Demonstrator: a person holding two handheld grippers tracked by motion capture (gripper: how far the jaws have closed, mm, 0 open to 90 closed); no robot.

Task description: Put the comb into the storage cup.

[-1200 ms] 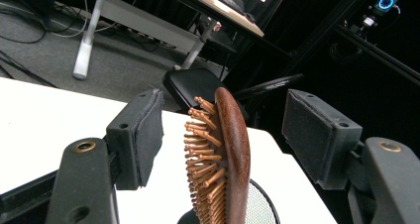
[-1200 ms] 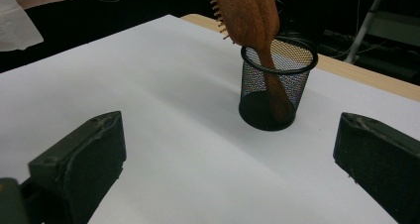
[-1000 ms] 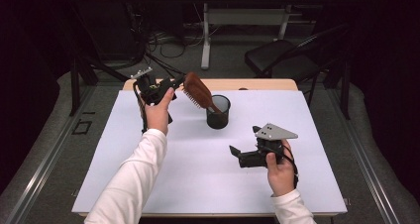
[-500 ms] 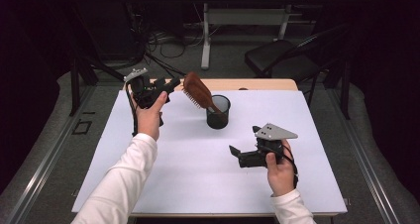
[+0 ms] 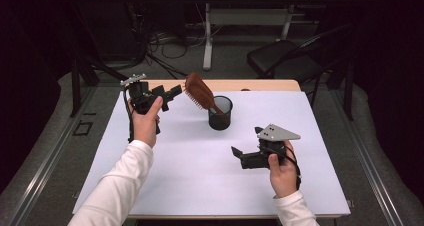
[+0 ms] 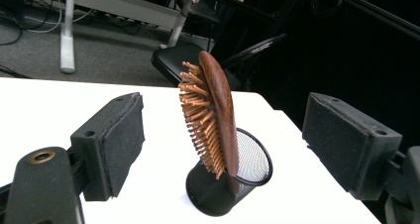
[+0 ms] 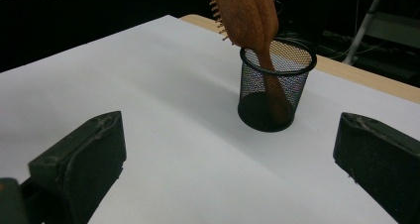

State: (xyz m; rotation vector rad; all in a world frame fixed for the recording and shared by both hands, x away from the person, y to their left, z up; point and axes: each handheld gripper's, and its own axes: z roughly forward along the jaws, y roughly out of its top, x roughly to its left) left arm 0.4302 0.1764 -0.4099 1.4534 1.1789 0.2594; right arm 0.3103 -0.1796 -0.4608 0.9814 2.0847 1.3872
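A brown wooden hairbrush (image 5: 200, 92) stands handle-down in a black mesh cup (image 5: 220, 114) at the back middle of the white table (image 5: 170, 181). Its head leans left over the rim. My left gripper (image 5: 172, 93) hovers just left of the brush head. Its jaws have just been opening and stand wide, touching nothing. In the left gripper view the hairbrush (image 6: 210, 117) and cup (image 6: 230, 184) lie beyond my left gripper (image 6: 230, 127). My right gripper (image 5: 237, 155) is open low over the table, right of centre, pointing left. The right gripper view shows the cup (image 7: 275, 87) ahead of my right gripper (image 7: 233, 154).
A strip of bare wooden tabletop (image 5: 260, 85) shows behind the white surface. A black chair (image 5: 280, 61), a desk's legs (image 5: 207, 41) and cables stand on the floor beyond. White surface stretches in front of the cup, between the two hands.
The left gripper has drawn back to the left, away from the brush head, and its jaws stand wider. The brush still leans in the cup. The right hand has kept still.
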